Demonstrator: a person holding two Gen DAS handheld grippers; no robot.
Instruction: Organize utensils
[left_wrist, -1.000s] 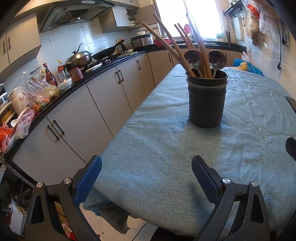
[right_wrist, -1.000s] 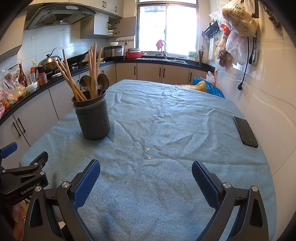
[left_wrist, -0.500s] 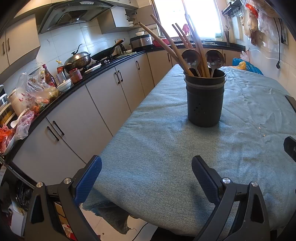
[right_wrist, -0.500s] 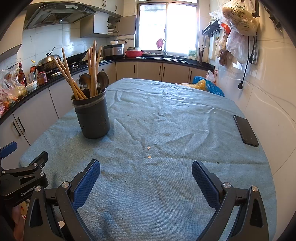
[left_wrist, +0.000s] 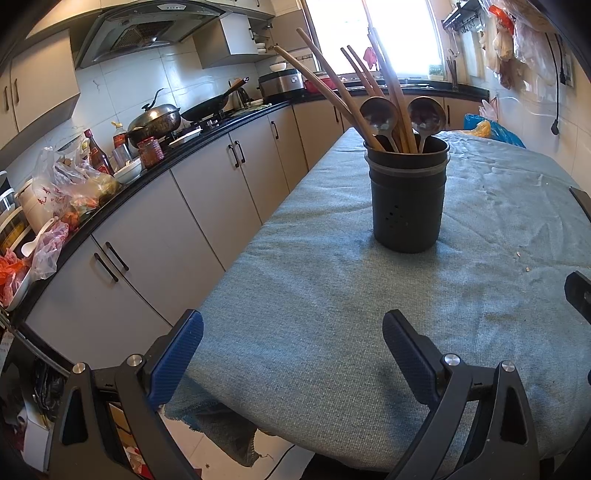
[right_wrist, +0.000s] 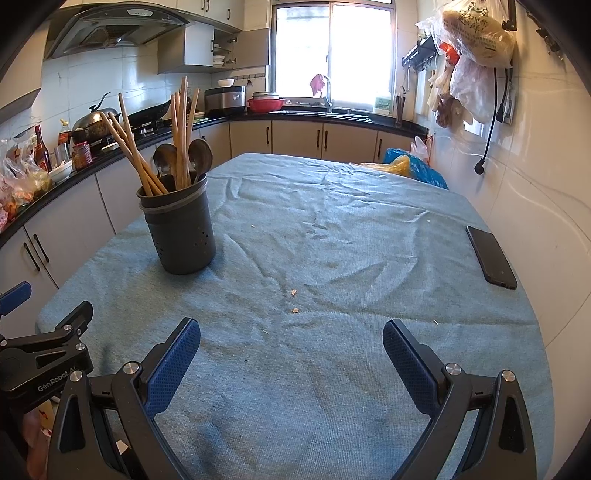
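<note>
Nearest to the cameras, both grippers were spread wide and carried nothing. The left gripper (left_wrist: 291, 338) hung over the near edge of the blue tablecloth (left_wrist: 332, 332), and the right gripper (right_wrist: 291, 341) was over the cloth a little more to the right.

Ahead of the left gripper, slightly to its right, stood the dark utensil holder (left_wrist: 408, 199); from the right gripper it was ahead and to the left (right_wrist: 179, 229), well apart from both. It stood upright on the cloth. Inside it were long wooden chopsticks (left_wrist: 332, 88) and two spoons (left_wrist: 424, 114), bowls up.

The chopsticks seemed light, stiff and rather smooth, so they could slip or turn between the pads. I judged that the best place to hold was the upper part of the shaft, above the rim, pinching across the thin axis. Their long axis ran almost vertical: one group leaned up and left, away from the left gripper, the other stood nearly straight. The spoons, probably metal, seemed harder and more slippery; only their bowls showed above the rim.

Farther to the right of the right gripper, a black phone (right_wrist: 491, 256) lay flat near the wall.
</note>
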